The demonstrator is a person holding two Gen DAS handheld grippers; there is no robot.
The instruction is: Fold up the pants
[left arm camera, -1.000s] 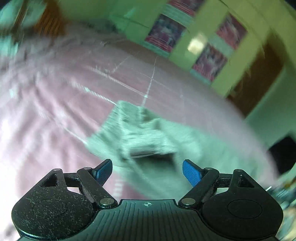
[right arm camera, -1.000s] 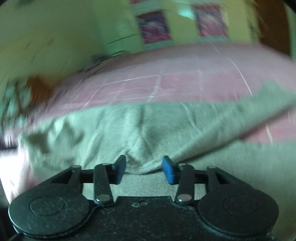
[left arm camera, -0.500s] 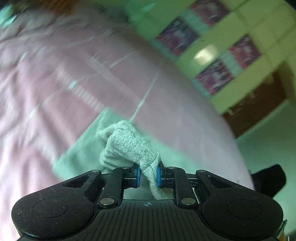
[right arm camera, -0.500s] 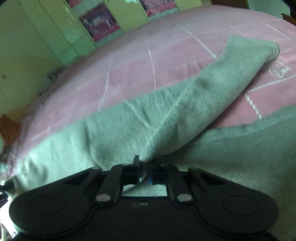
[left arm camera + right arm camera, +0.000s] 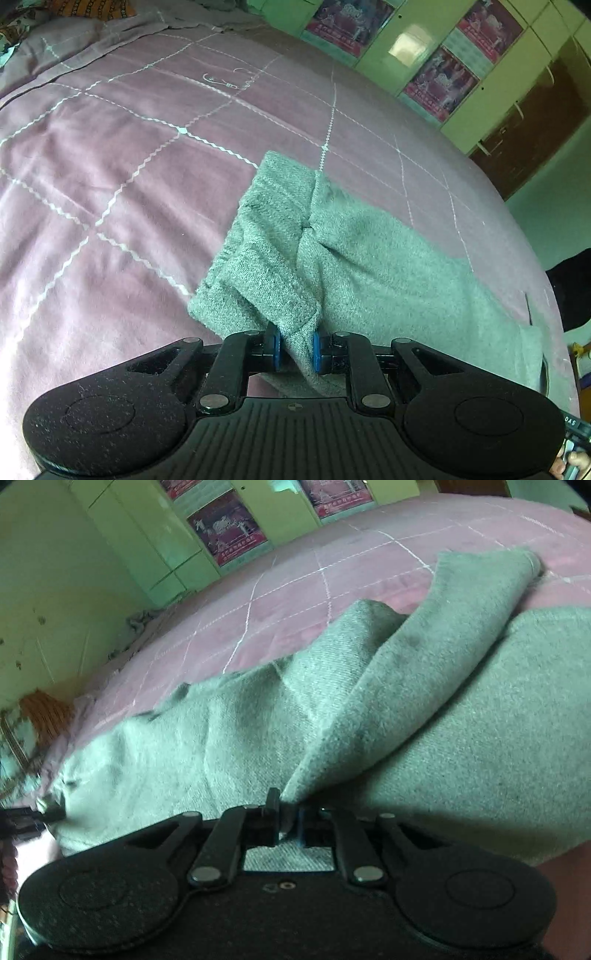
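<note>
Left wrist view: your left gripper (image 5: 296, 350) is pinching a bunched edge of the grey pants (image 5: 354, 251), which lie on the pink bedspread (image 5: 110, 166), one end doubled over itself ahead of the jaws. The pinch holds several layers; if you pull hard, the inner ones could slide out and the fold would skew.

Right wrist view: your right gripper (image 5: 288, 821) is pressed onto a raised ridge of the pants (image 5: 461, 720), with cloth spreading out to both sides of it. The bite looks thin, near the very edge. A quick lift could tear it free, and uneven lifting between your two hands would twist the cloth.
</note>
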